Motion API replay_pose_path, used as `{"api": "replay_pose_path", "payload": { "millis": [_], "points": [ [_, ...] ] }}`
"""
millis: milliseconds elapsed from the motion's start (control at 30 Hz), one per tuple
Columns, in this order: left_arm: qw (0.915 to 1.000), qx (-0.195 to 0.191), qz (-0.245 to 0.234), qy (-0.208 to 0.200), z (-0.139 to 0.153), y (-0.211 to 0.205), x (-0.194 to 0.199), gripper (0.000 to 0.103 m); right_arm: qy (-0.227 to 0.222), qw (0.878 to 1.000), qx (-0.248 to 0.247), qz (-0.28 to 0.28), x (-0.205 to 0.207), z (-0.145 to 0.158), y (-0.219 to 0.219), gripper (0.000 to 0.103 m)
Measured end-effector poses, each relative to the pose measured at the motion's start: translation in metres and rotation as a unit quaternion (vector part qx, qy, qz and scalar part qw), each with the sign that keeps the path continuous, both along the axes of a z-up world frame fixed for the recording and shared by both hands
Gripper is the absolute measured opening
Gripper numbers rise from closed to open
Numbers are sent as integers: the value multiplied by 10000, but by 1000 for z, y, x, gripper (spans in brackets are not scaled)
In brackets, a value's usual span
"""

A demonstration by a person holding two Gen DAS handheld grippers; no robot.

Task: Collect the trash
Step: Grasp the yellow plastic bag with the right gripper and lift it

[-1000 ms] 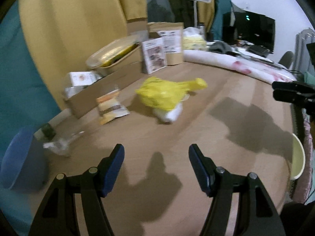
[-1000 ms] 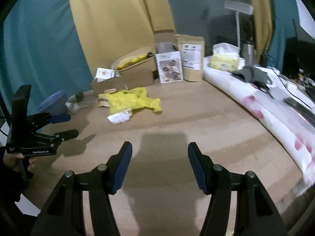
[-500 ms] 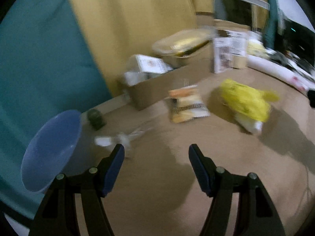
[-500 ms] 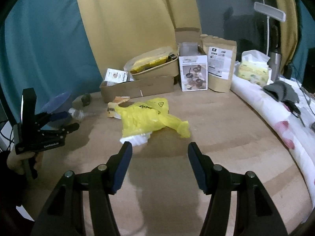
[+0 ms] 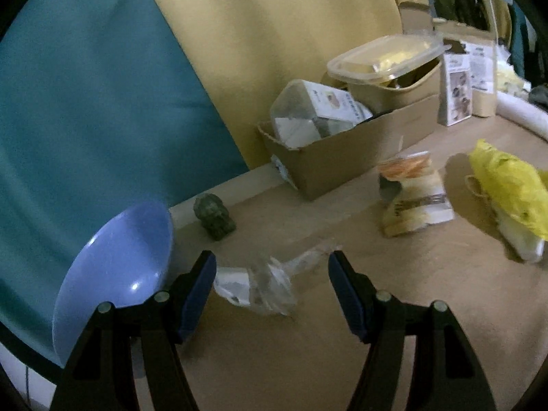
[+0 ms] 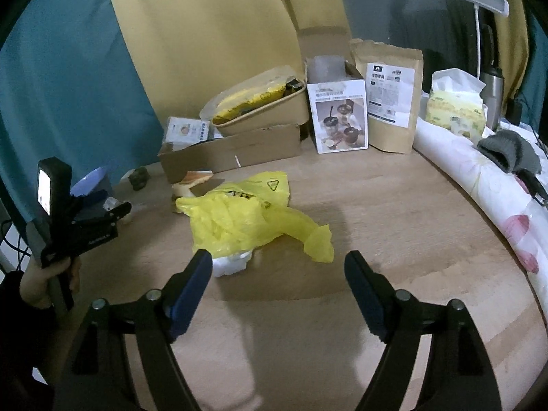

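while agape, left gripper [image 5: 272,265] around wrapper [image 5: 260,282]

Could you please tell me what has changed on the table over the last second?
The left gripper swung left, away from the yellow bag, and now brackets the clear crumpled wrapper, jaws open. The right gripper moved up to the bag, also open. Nothing was grasped; the trash has not moved.

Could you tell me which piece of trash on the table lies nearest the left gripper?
The crumpled clear wrapper, lying right between the open left gripper's fingertips beside the blue bowl. The snack packet and yellow bag lie farther off.
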State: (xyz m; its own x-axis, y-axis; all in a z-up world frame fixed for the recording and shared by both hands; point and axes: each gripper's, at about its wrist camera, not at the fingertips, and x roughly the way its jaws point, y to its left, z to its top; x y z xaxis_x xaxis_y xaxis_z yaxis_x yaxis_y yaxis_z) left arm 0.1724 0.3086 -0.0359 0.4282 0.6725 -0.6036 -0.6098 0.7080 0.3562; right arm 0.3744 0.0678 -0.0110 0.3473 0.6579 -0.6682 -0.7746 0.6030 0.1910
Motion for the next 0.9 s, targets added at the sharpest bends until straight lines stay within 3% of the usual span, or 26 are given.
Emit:
{"api": "replay_pose_path", "payload": {
  "millis": [233,467,700,767,867,900],
  "points": [
    [9982,337,-113,488,-14,-5,21,68,40,9999,-28,135,12,-7,15,78],
    [9963,102,-282,803,-25,2,36,68,89,9998,-15,195,18,-12,23,78],
    [9960,-328,-419,714,-25,15,41,68,105,9998,57,163,21,-13,22,78],
    [9952,-473,-544,655,-25,16,43,62,142,9998,79,150,21,-14,20,78],
    [9939,-424,-698,739,-27,11,48,40,180,9997,84,140,21,-15,19,78],
    [9929,-495,-780,747,-27,9,50,17,189,9997,82,135,21,-16,18,78]
  ]
}}
